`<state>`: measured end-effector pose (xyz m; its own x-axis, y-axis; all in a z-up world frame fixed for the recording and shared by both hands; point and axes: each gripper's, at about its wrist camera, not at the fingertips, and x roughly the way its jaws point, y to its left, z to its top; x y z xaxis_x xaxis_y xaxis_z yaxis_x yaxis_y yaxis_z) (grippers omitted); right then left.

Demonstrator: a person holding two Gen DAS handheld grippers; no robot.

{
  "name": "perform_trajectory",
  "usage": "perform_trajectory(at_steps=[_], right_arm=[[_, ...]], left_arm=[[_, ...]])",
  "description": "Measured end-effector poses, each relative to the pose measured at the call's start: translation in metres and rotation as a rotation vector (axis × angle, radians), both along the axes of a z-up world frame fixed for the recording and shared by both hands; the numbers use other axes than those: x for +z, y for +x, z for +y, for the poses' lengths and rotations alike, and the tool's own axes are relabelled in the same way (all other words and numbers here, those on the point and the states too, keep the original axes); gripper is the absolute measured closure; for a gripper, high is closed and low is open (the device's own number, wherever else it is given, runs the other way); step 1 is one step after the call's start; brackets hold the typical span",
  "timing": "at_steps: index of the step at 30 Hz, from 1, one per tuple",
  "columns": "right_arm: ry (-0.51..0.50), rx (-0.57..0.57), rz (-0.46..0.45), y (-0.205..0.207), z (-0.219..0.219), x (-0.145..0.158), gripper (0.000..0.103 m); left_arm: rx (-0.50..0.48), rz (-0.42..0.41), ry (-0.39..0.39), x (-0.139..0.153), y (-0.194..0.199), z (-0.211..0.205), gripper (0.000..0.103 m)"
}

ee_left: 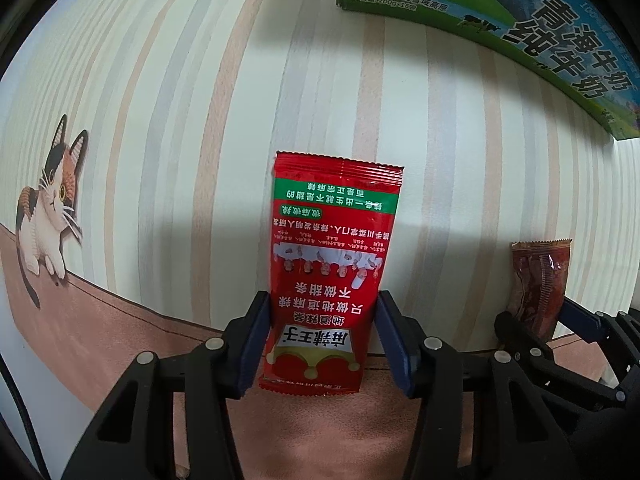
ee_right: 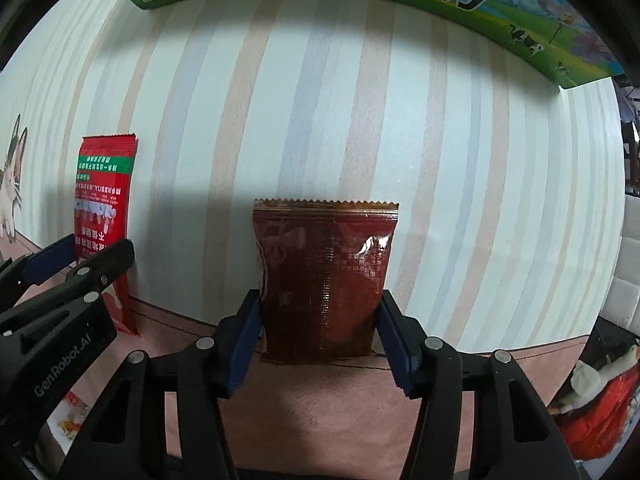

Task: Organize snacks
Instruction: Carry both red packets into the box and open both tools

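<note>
- Here left wrist view: left gripper [ee_left: 320,340] clamps the red snack packet [ee_left: 334,264] by its lower sides, held over the striped mat [ee_left: 160,120]; milk carton [ee_left: 520,20] beyond
- Right wrist view: right gripper [ee_right: 318,336] pinches the dark brown packet [ee_right: 324,280] between blue pads [ee_right: 244,340]; red packet off to its left

Red snack packet [ee_left: 336,268]: glossy, green band near top edge, white print upside down, crown logo at bottom, serrated ends. Upright, clamped at lower sides between blue fingers [ee_left: 256,340]. Dark brown snack packet [ee_right: 325,280]: translucent, crimped centre seam, zigzag top edge. Upright, pinched likewise, to right of red one.
</note>
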<state>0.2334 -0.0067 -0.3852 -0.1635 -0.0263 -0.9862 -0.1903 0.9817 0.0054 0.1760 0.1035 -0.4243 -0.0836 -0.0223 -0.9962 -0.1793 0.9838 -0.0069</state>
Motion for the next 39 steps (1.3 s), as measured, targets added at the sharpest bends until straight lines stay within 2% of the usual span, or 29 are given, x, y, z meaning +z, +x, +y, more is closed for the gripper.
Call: perform_trajectory(at_steps=[4, 7, 11, 15, 20, 21, 25, 27, 28, 29, 32, 36, 39], right_arm=[[0.016, -0.017, -0.002, -0.015, 0.001, 0.004, 0.044], [0.056, -0.054, 0.015, -0.021, -0.007, 0.010, 0.044], [0.071, -0.046, 0.070, -0.022, -0.010, 0.013, 0.041], [0.145, -0.077, 0.134, -0.015, -0.022, 0.012, 0.036], [0.147, -0.105, 0.153, -0.016, -0.023, 0.013, 0.032], [0.144, -0.102, 0.147, -0.018, -0.020, 0.015, 0.032], [0.104, -0.106, 0.115, -0.023, -0.013, 0.011, 0.032], [0.078, -0.099, 0.087, -0.029, -0.010, 0.012, 0.034], [0.058, -0.089, 0.065, -0.030, -0.003, 0.003, 0.038], [0.051, -0.085, 0.047, -0.031, 0.002, 0.008, 0.045], [0.046, -0.066, 0.009, -0.039, 0.007, 0.010, 0.045], [0.059, -0.071, 0.005, -0.047, 0.005, 0.009, 0.045], [0.061, -0.075, -0.007, -0.049, 0.003, 0.012, 0.045]], left_arm=[[-0.004, -0.006, -0.005, 0.004, -0.008, -0.008, 0.060], [-0.010, -0.003, -0.031, 0.008, -0.014, -0.014, 0.059], [-0.043, 0.038, -0.055, 0.001, -0.018, -0.021, 0.051], [-0.064, 0.067, -0.083, -0.003, -0.018, -0.024, 0.042], [-0.043, 0.093, -0.125, -0.007, -0.013, -0.019, 0.042], [-0.047, 0.093, -0.120, -0.007, -0.012, -0.018, 0.042], [-0.059, 0.073, -0.067, -0.006, -0.014, -0.021, 0.053], [-0.055, 0.060, -0.060, -0.005, -0.016, -0.022, 0.056], [-0.054, 0.055, -0.058, -0.003, -0.017, -0.024, 0.059], [-0.052, 0.047, -0.055, -0.002, -0.018, -0.026, 0.060], [-0.070, 0.032, -0.037, 0.004, -0.021, -0.028, 0.061], [-0.062, 0.024, -0.036, 0.012, -0.028, -0.045, 0.063], [-0.050, 0.008, -0.039, 0.023, -0.035, -0.038, 0.063]])
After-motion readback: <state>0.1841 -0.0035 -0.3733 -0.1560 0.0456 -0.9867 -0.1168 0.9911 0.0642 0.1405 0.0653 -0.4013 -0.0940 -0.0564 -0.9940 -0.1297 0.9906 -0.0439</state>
